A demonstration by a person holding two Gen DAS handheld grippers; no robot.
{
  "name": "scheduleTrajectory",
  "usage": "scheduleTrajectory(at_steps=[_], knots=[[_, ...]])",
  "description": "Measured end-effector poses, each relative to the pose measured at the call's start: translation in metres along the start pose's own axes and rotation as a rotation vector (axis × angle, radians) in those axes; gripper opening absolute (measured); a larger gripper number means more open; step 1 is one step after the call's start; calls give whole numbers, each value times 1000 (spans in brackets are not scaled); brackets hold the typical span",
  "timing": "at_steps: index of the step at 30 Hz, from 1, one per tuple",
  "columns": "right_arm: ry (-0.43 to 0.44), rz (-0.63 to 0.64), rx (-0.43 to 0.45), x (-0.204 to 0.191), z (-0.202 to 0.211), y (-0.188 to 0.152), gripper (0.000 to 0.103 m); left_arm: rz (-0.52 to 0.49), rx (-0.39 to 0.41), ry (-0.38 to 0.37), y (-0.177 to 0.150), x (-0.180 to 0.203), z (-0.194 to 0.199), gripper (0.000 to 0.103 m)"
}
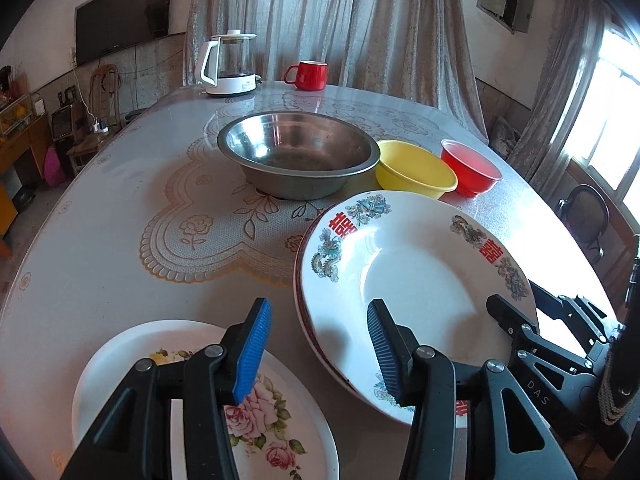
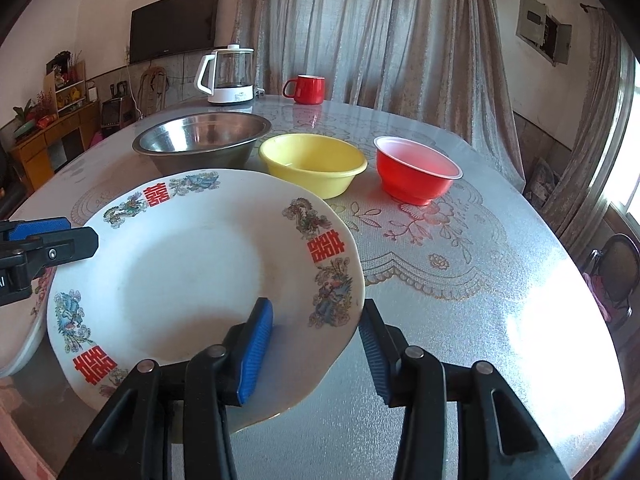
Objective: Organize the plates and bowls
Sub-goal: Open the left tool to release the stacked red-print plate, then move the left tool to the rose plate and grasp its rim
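Plates: 2 w/ red marks stacked (image 1: 420, 280), 1 floral (image 1: 256, 408) lower left. Bowls: 3 – steel (image 1: 298, 152), yellow (image 1: 416, 170), red (image 1: 470, 166). Left tongs (image 1: 320, 348), right tongs (image 2: 316, 352) both open, straddling plate rim.

Stood at the far edge of a lace-patterned table (image 2: 460, 280): a white-based glass kettle (image 2: 230, 76) upper left, a red mug (image 2: 306, 89) beside it, before grey curtains (image 2: 360, 28) and a wall television (image 2: 174, 22).
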State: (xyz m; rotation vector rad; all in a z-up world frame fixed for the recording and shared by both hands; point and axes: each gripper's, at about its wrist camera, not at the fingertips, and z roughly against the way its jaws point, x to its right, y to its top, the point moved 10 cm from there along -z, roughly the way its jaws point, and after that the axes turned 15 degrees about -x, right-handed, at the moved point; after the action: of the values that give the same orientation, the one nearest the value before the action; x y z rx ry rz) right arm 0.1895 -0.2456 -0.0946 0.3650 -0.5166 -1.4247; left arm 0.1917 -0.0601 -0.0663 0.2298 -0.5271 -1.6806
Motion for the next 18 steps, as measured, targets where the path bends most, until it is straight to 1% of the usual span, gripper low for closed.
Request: scheduleTrajectory(at_steps=[4, 7, 11, 13, 18], knots=[[-12, 2, 1, -1, 1, -1, 44, -7, 4, 2, -2, 2, 2, 51], [-20, 5, 2, -1, 1, 0, 45, -1, 6, 19, -3, 1, 3, 51], [-47, 7, 3, -3, -1, 1, 48, 25, 7, 35, -6, -5, 9, 55], [-42, 0, -1, -2, -1, 0, 49, 36, 15, 52, -8, -10, 14, 55], [-11, -21, -7, -2, 2, -3, 49, 68, 17, 61, -14, -21, 20, 55]])
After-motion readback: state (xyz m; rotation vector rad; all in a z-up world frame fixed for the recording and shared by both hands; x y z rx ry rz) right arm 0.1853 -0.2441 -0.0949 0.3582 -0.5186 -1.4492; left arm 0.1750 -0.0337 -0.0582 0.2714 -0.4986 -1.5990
